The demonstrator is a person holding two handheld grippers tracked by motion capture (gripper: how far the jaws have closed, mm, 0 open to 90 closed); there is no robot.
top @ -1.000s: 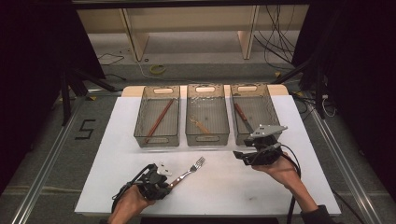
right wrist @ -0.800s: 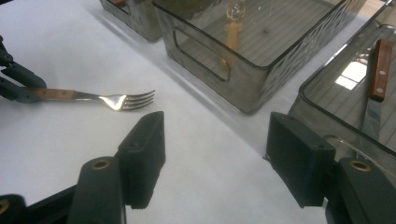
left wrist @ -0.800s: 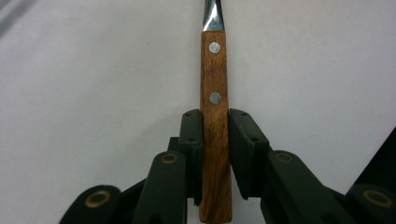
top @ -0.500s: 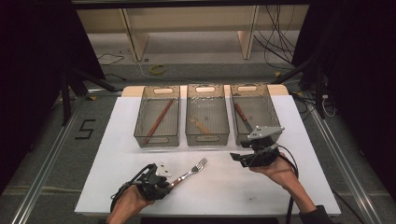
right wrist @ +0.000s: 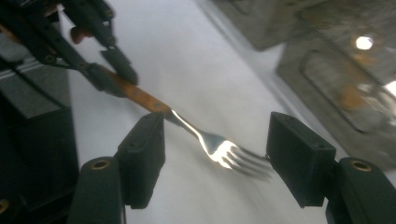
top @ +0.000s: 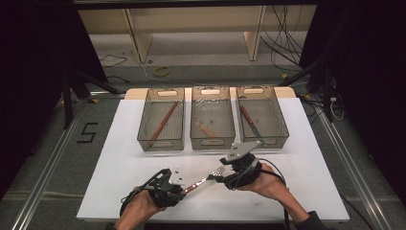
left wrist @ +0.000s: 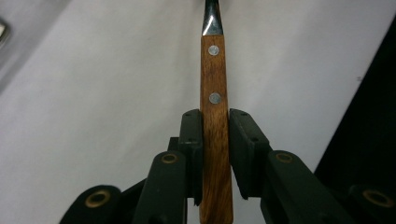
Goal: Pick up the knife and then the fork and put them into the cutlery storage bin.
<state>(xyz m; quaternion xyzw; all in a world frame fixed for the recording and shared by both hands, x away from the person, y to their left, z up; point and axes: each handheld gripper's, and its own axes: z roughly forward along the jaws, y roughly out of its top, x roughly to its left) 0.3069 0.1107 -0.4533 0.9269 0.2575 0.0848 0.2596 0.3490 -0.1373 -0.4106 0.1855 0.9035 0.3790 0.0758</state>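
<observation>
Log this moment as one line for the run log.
left gripper: shut on fork wooden handle | right gripper: open, jaws either side of the tines, not gripping | three bins: behind

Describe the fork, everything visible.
The fork has a brown wooden handle with two metal rivets and a shiny metal neck and tines. The left gripper clamps the handle, holding the fork above the white table, tines toward the right gripper, whose open jaws flank the tines without gripping.
</observation>
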